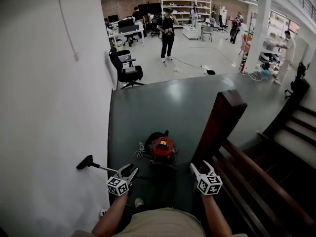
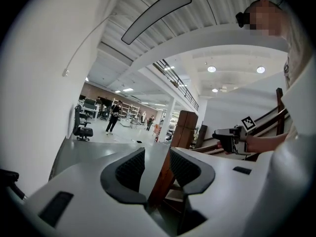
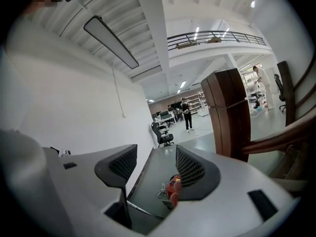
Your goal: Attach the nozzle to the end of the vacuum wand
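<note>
The red vacuum canister (image 1: 163, 148) sits on the dark green floor just ahead of me, and shows again between the right jaws as the canister (image 3: 173, 184). By the white wall at the left lies a black nozzle (image 1: 85, 162); a thin silver wand (image 1: 104, 169) runs from it toward my left gripper (image 1: 131, 170). That left gripper (image 2: 157, 169) is open with nothing between its jaws. My right gripper (image 1: 201, 166) hangs beside the wooden post, and the right gripper (image 3: 153, 168) is open and empty too. Whether the nozzle is joined to the wand I cannot tell.
A dark wooden newel post (image 1: 219, 125) and handrail (image 1: 256, 174) border stairs at the right. A white wall (image 1: 49, 107) closes the left side. A coiled cord (image 1: 139, 151) lies by the canister. Farther off stand a black office chair (image 1: 126, 71) and a person (image 1: 168, 31).
</note>
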Demonstrator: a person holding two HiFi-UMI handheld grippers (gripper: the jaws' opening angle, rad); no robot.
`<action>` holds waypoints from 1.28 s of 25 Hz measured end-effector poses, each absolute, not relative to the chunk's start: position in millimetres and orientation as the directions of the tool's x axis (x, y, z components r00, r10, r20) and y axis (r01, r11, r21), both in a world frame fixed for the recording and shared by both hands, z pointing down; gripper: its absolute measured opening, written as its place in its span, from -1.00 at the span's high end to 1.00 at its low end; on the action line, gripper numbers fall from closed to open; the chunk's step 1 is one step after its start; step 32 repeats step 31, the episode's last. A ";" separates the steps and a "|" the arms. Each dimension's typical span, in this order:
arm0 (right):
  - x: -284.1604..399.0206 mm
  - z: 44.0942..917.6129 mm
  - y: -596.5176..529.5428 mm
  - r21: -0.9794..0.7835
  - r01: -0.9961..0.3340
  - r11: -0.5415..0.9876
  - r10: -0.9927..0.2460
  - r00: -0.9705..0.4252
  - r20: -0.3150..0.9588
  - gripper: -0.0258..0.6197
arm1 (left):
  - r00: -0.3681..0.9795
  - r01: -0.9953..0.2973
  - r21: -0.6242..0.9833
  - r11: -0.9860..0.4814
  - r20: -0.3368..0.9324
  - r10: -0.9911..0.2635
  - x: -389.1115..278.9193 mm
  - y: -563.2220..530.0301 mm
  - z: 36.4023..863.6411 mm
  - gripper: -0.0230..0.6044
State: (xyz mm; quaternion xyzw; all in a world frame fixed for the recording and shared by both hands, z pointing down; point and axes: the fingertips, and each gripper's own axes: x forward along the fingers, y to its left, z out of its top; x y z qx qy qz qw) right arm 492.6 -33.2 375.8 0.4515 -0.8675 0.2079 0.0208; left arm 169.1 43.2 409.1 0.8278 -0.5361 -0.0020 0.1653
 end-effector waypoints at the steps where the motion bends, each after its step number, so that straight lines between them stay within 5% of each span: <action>1: 490.1 377.3 -30.5 -0.341 -0.790 0.510 -0.769 -0.596 0.230 0.13 | 0.429 -0.885 0.278 -0.373 0.177 -0.886 170.8 44.3 410.2 0.46; 5: 485.7 381.3 -21.7 -0.299 -0.790 0.536 -0.754 -0.607 0.252 0.15 | 0.439 -0.881 0.279 -0.382 0.185 -0.879 177.2 45.9 413.3 0.46; 9: 485.8 372.4 -15.7 -0.199 -0.804 0.560 -0.771 -0.594 0.231 0.55 | 0.447 -0.876 0.286 -0.389 0.180 -0.876 179.8 45.3 413.3 0.45; 19: 476.2 342.7 -2.3 -0.191 -0.789 0.584 -0.778 -0.611 0.146 0.63 | 0.455 -0.872 0.287 -0.397 0.174 -0.873 182.3 55.2 407.6 0.45; 32: 475.9 368.2 15.5 -0.243 -0.746 0.620 -0.720 -0.665 0.201 0.63 | 0.482 -0.843 0.349 -0.409 0.156 -0.862 207.0 62.0 416.3 0.45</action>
